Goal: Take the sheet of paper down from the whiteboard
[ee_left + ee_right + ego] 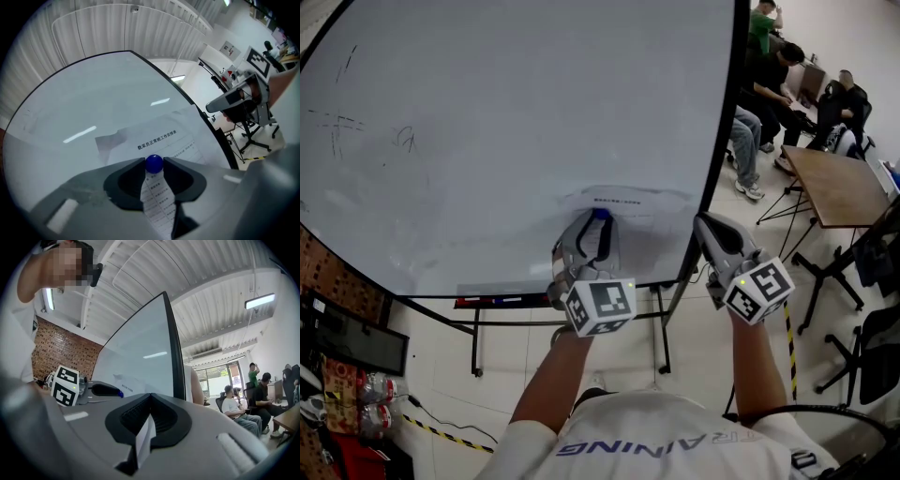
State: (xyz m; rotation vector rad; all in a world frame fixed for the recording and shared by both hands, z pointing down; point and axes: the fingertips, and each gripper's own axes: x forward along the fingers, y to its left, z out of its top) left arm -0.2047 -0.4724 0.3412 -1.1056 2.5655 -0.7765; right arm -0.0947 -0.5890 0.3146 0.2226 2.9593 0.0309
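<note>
Head view, nearest first. Two bare forearms rise from 6 o'clock, each ending in a marker cube: left cube [602,305], right cube [759,289].

Left gripper [598,223] is just below frame centre, nose against the whiteboard [487,122]. In the left gripper view its jaws are closed on a round blue magnet [153,163], one pad touching each side of the ball. The magnet sits on the sheet of paper [633,202], at about 12 o'clock from the jaw tips. Printed lines of the sheet show in the gap below the ball.

Right gripper [701,221] is at 3 o'clock from the left one, near the board's black right frame. In the right gripper view its jaws are pressed together on a thin white edge of the sheet, which stands on edge between the pads. The left gripper and its cube appear at 9 o'clock in that view.

The sheet lies flat on the board's lower right area — header line uppermost, table rows beneath, creased toward its left side.

Below the board at 7 o'clock is a pen tray [502,300] on a black stand.

Farther off: at 3 o'clock a brown table [839,187]; at 1 o'clock several seated people [773,75]. The right gripper view also shows a brick wall [61,350] at 9 o'clock.
</note>
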